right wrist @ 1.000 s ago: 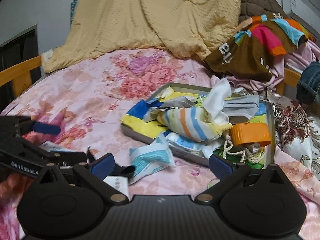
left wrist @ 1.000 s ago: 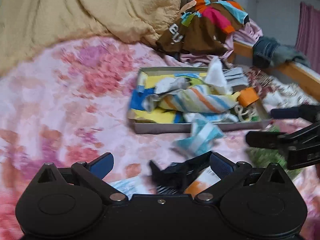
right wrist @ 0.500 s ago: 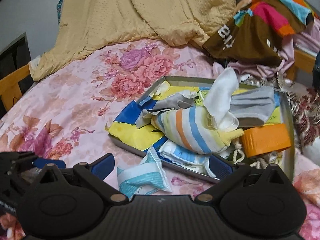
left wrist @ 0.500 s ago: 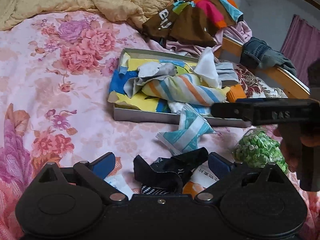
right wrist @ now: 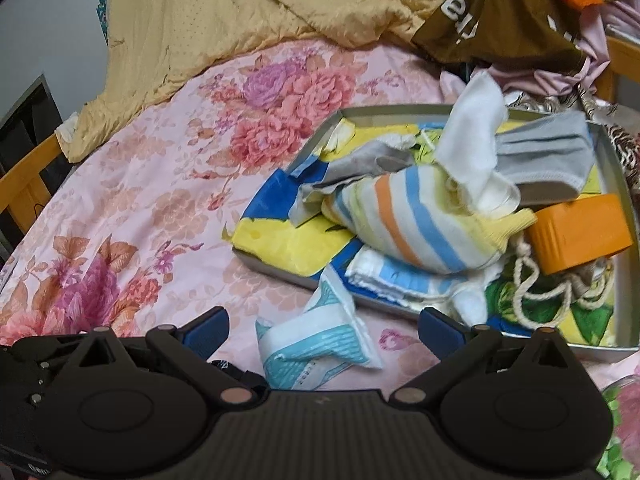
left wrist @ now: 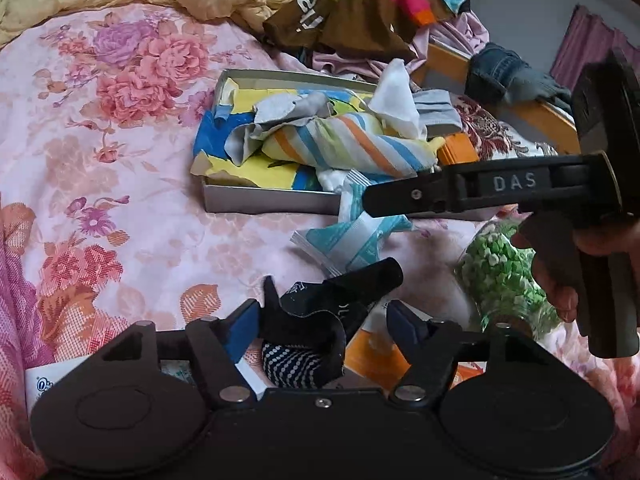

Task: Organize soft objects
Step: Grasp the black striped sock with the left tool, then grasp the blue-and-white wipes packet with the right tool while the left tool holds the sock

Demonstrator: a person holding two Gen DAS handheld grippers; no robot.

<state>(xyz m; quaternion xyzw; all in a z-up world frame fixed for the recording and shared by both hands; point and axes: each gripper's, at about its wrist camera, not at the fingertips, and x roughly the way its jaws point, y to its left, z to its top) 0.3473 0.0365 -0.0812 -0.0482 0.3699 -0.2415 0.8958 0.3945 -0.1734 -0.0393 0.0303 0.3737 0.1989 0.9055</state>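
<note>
Since a second ago both grippers have come lower and nearer the bed, and the right gripper (left wrist: 372, 200), then only at the right edge of the left wrist view, now reaches across that view from 3 o'clock, its tip over the near rim of the metal tray (left wrist: 272, 202). The left gripper (left wrist: 322, 324) has narrowed: its jaws are closing around a crumpled black sock (left wrist: 316, 312), which lies between the blue pads; the left pad looks to be against the cloth, the right one stands just clear of it.

In the right wrist view the right gripper (right wrist: 322, 328) has its jaws wide apart with nothing gripped. A white and teal tissue packet (right wrist: 316, 344) lies on the sheet between and just beyond the fingers, its far corner leaning on the tray (right wrist: 384, 110) rim. A second ago it lay further off, near the left finger.

The tray sits at 1 o'clock from the right gripper, crammed with soft things: a striped sock (right wrist: 420, 224), a grey cloth (right wrist: 548, 164), a white cloth (right wrist: 472, 148), an orange block (right wrist: 580, 232) and a cord (right wrist: 552, 296). Little bare room is left inside it.

Open floral sheet (right wrist: 160, 200) spreads from 9 to 12 o'clock, free for moving. A tan blanket (right wrist: 240, 8) bounds it at 12, a wooden rail (right wrist: 28, 176) at 9. In the left wrist view a bag of green bits (left wrist: 500, 272) lies at 3 o'clock, just beside the person's hand (left wrist: 568, 276) on the right gripper's handle.
</note>
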